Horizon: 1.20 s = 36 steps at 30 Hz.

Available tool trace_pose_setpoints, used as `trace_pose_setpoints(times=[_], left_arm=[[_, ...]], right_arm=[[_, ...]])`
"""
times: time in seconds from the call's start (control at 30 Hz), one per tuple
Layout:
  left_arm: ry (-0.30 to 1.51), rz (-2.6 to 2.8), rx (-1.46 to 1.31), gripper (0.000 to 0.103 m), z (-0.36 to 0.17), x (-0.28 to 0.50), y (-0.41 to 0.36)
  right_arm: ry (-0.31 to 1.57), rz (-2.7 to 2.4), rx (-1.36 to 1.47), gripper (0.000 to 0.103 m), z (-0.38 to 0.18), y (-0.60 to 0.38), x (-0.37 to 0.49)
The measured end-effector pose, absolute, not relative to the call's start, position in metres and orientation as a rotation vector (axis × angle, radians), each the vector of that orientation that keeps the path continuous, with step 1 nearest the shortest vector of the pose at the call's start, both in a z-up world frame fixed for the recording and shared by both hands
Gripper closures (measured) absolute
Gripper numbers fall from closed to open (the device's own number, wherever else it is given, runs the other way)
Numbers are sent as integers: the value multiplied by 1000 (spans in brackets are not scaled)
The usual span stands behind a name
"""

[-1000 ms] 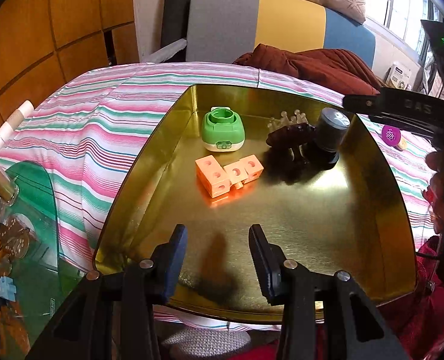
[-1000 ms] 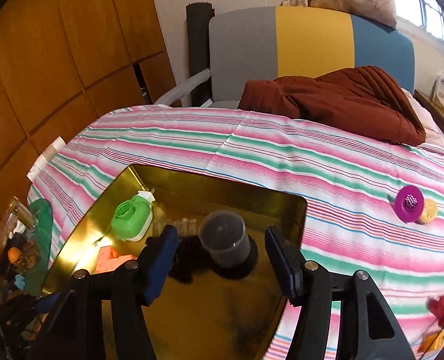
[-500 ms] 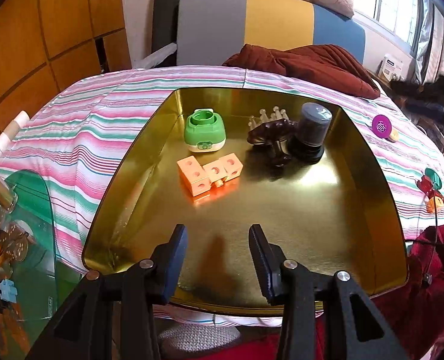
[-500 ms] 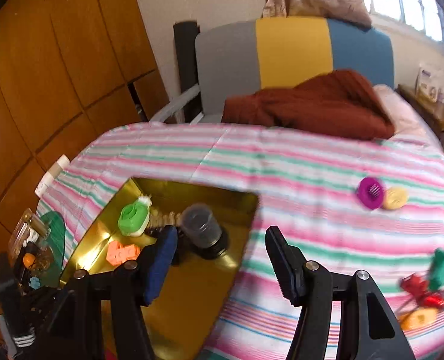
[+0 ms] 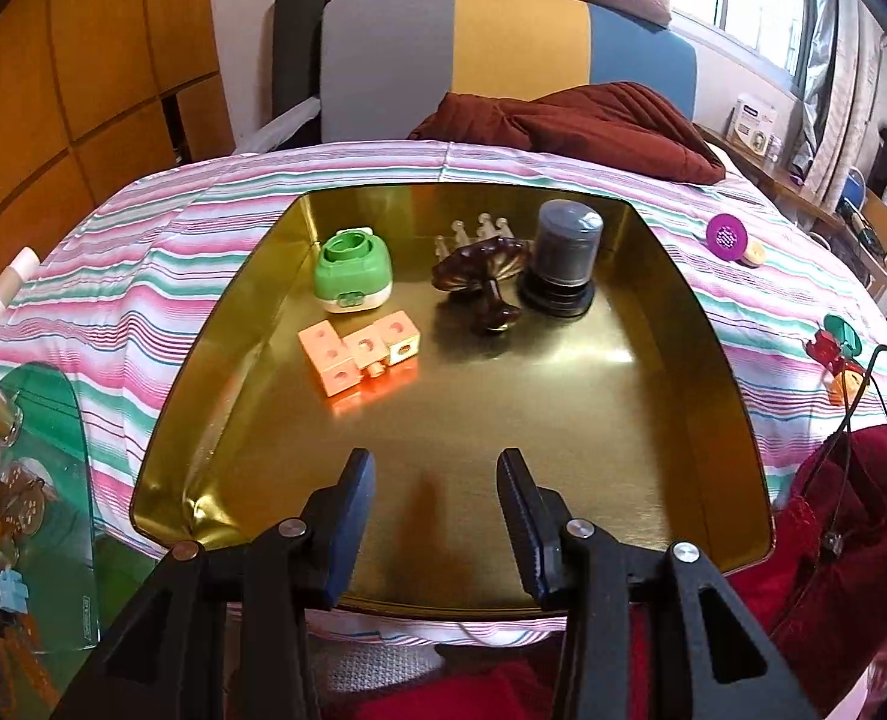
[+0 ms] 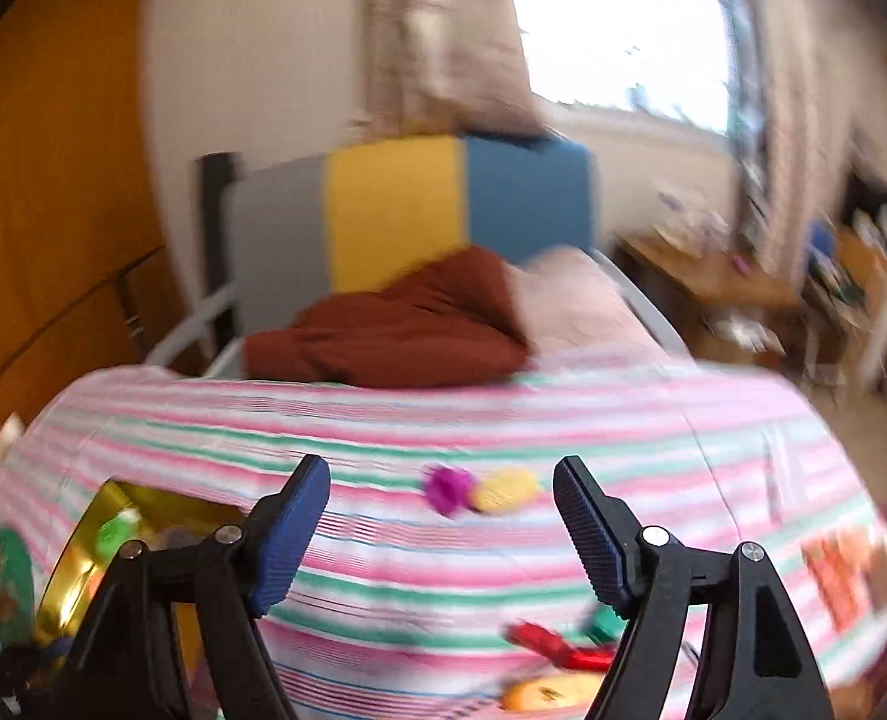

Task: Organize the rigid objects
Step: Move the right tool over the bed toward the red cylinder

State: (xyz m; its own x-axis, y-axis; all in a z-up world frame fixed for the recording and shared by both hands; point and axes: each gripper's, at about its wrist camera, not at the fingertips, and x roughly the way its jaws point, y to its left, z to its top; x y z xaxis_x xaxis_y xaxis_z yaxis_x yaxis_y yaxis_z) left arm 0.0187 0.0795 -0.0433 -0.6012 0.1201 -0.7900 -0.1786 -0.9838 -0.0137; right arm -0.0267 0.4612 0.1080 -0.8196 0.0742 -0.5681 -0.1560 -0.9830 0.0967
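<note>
A gold tray [image 5: 653,420] lies on the striped bed cover. In it are a green and white case [image 5: 353,270], orange cubes [image 5: 356,354], a dark brown mushroom-shaped piece [image 5: 482,276] and a dark grey cylinder [image 5: 566,258]. My left gripper [image 5: 437,516] is open and empty over the tray's near edge. My right gripper [image 6: 440,534] is open and empty above the cover, right of the tray [image 6: 83,558]. A purple disc [image 6: 446,489] and a yellow piece [image 6: 506,489] lie ahead between its fingers. Red and green toys [image 6: 563,648] lie nearer. The right wrist view is blurred.
A brown blanket [image 5: 581,126] lies at the head of the bed before a grey, yellow and blue headboard [image 5: 503,54]. A green glass table [image 5: 29,480] with clutter stands at the left. Purple disc [image 5: 726,236] and red toys [image 5: 833,348] lie right of the tray.
My right gripper has swung right and away from the tray, now over the bare cover toward the purple disc. My left gripper has pulled back a little, showing more of the tray.
</note>
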Motion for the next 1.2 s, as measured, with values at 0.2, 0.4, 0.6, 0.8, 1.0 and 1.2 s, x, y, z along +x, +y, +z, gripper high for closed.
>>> trace_pose_setpoints(times=[0.2, 0.4, 0.6, 0.8, 1.0, 1.2], left_arm=[[121, 2653, -1311, 60, -45, 19, 90], [144, 2645, -1319, 60, -47, 18, 97], [118, 2649, -1332, 60, -47, 14, 95], [111, 2648, -1339, 60, -48, 14, 94], [77, 2661, -1336, 60, -43, 13, 87], [42, 2649, -1336, 60, -43, 11, 90]], right_arm=[[405, 2646, -1067, 25, 54, 531, -29], [405, 2338, -1583, 25, -10, 559, -52], [265, 2189, -1964, 31, -47, 558, -59], [160, 2150, -2160, 40, -64, 547, -77], [86, 2204, -2204, 42, -51, 531, -82], [-147, 2071, -2369, 41, -57, 537, -52]])
